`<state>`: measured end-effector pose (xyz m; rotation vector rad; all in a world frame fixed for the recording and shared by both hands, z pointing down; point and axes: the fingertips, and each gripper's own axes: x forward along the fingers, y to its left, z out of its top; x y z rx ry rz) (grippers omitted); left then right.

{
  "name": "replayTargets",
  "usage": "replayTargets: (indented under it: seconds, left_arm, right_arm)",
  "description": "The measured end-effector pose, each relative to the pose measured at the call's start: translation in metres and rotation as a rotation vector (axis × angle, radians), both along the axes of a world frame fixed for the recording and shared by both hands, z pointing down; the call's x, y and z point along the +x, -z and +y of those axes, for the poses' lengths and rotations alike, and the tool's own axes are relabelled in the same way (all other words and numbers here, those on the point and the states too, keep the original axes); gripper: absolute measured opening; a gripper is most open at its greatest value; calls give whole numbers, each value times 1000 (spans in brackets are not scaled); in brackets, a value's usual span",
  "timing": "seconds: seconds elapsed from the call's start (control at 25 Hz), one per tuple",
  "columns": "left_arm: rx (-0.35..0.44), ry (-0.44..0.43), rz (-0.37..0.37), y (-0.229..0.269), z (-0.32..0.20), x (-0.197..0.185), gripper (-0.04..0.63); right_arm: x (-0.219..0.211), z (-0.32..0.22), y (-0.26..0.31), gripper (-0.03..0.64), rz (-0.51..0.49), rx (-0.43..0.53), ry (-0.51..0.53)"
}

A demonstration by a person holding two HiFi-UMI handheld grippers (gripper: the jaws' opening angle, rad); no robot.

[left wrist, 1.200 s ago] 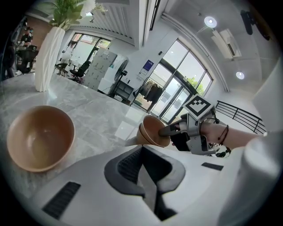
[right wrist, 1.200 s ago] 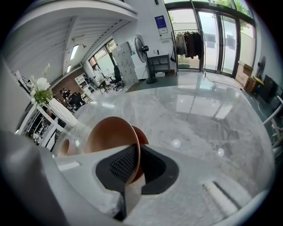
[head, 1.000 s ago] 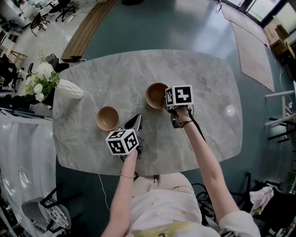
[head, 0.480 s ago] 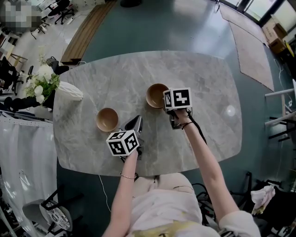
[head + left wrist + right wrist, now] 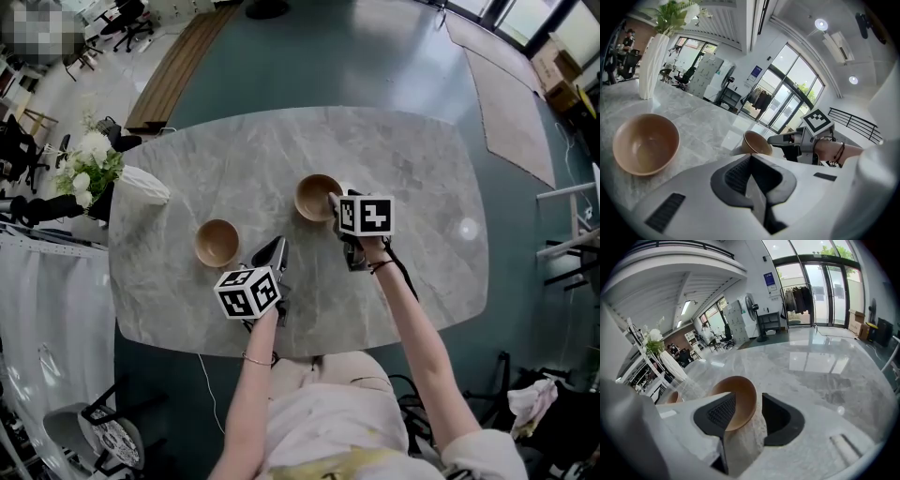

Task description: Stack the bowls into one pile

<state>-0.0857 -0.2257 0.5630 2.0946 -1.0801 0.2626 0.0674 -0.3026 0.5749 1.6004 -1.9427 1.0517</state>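
Observation:
Two wooden bowls stand apart on the marble table (image 5: 403, 159). The left bowl (image 5: 217, 242) (image 5: 645, 143) sits just left of my left gripper (image 5: 274, 247) (image 5: 750, 161), which hovers shut and empty over the table. The right bowl (image 5: 317, 197) (image 5: 756, 143) (image 5: 738, 397) rests on the table with its near rim between the jaws of my right gripper (image 5: 335, 202) (image 5: 746, 406). Those jaws are opening; one pad is inside the bowl, and the other stands clear of its outer wall. The left bowl (image 5: 672, 397) shows small in the right gripper view.
A white vase (image 5: 142, 181) (image 5: 649, 58) with white flowers (image 5: 84, 159) stands at the table's left edge. A wooden bench (image 5: 178, 56) lies on the floor beyond the table. The table's near edge runs just below my left hand.
My right gripper's jaws have spread apart around the right bowl's rim, and its marker cube has tipped and slid slightly toward me. The bowl stays on the table. The left gripper has not moved.

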Motion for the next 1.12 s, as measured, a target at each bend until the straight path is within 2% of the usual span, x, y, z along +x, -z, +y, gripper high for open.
replayTargets:
  seconds: [0.28,0.52,0.84,1.12]
  left_arm:
    - [27,19,6,9,7,-2,0]
    - [63,52,5,23,15,-7,0]
    - [108,180,16,41,37,-28,0]
    - [120,296,19,46,58,-62,0]
  right_arm:
    - [-3,15,10,160,-58,43,9]
    - [-16,27,24,160,-117,105,73]
    - [-35,42,43,160,-161,140,157]
    - [-73,50,50,160,-209,138,238]
